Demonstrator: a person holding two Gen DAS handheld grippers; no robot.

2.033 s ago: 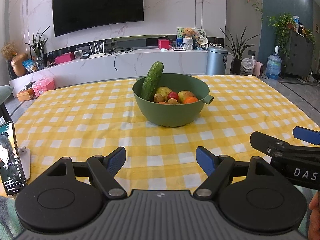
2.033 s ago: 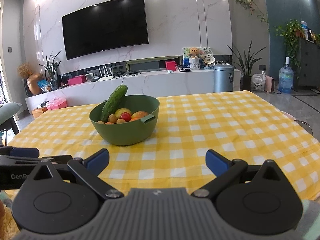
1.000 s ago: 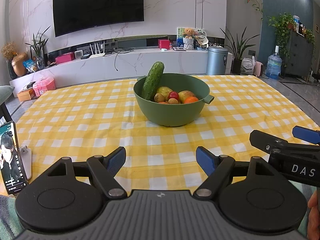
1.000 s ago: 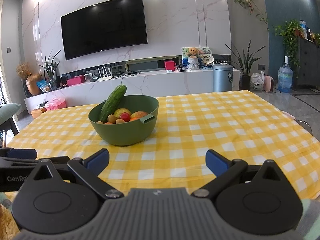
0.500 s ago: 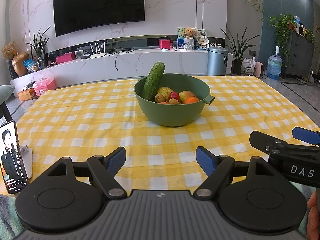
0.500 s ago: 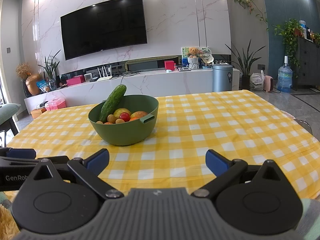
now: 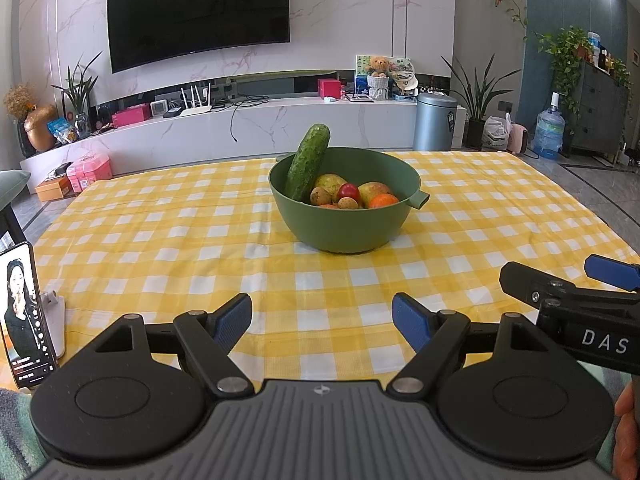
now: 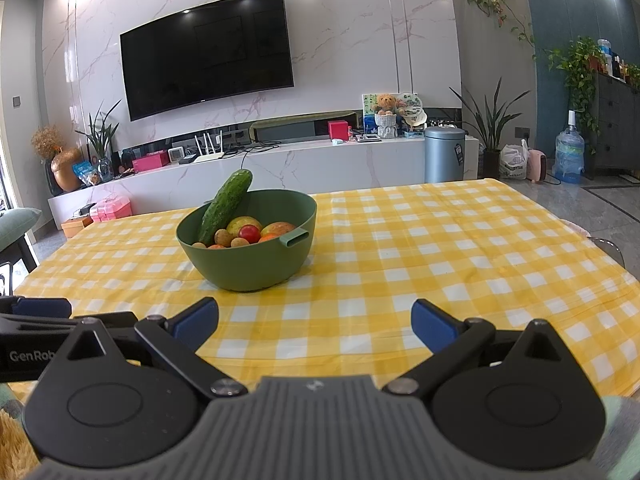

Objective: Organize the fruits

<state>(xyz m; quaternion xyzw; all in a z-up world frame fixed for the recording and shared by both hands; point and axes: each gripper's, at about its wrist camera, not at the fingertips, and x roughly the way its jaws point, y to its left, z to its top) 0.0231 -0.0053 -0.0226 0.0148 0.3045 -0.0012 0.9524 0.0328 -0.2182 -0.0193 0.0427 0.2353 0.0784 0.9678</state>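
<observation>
A green bowl (image 7: 344, 228) (image 8: 248, 264) stands mid-table on the yellow checked cloth (image 7: 168, 240). A cucumber (image 7: 308, 162) (image 8: 226, 206) leans on its far left rim. Inside lie a red tomato (image 7: 348, 191) (image 8: 249, 233), an orange (image 7: 383, 201), mangoes and small brown fruits. My left gripper (image 7: 322, 320) is open near the table's front edge, well short of the bowl. My right gripper (image 8: 315, 318) is open too, to the bowl's front right. Each gripper also shows at the other view's edge.
A phone (image 7: 22, 316) on a white stand sits at the table's front left. Beyond the table are a TV (image 7: 198, 12), a marble console, a metal bin (image 7: 434, 122), plants and a water jug (image 7: 550, 136). A hand (image 7: 628, 428) shows at lower right.
Both grippers have barely moved; the views drifted slightly. The phone's screen picture changed. The bowl and fruit stayed put.
</observation>
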